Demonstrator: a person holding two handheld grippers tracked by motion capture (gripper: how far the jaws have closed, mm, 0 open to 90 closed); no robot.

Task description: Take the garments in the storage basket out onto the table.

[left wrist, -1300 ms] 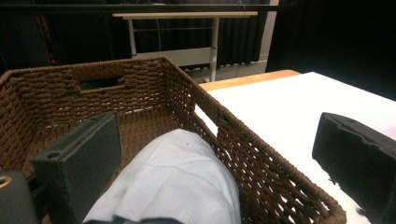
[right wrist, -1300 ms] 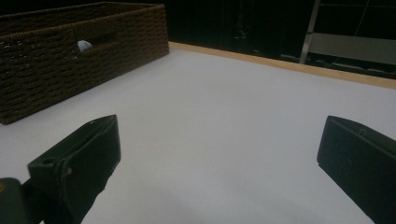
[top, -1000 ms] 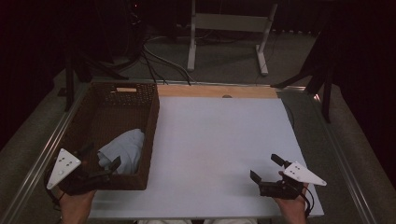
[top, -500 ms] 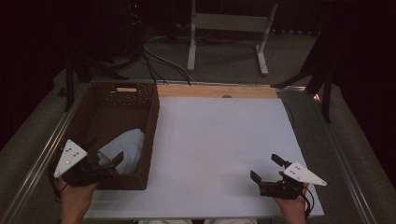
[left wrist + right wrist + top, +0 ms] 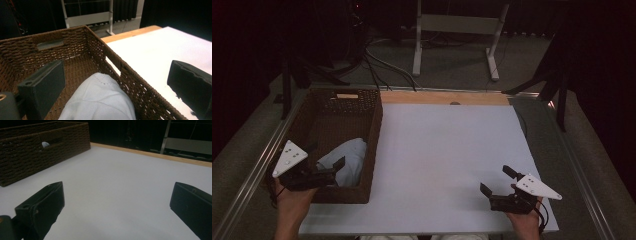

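Left gripper [image 5: 331,167] over the basket's near end

Its jaws are spread above the cloth [image 5: 346,156] in the basket [image 5: 374,131] at the table's left edge; right gripper [image 5: 497,181], spread too, near the near-right corner.

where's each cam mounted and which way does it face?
High view: above the person's side of the table, facing forward and down on the white mat; shows both hands, left gripper and right gripper.
Left gripper view: rides the left gripper, faces into the basket at the cloth; own fingers open.
Right gripper view: rides the right gripper, low over the mat, facing the basket's outer wall; own fingers open.
Shared: basket and mat appear in all three.
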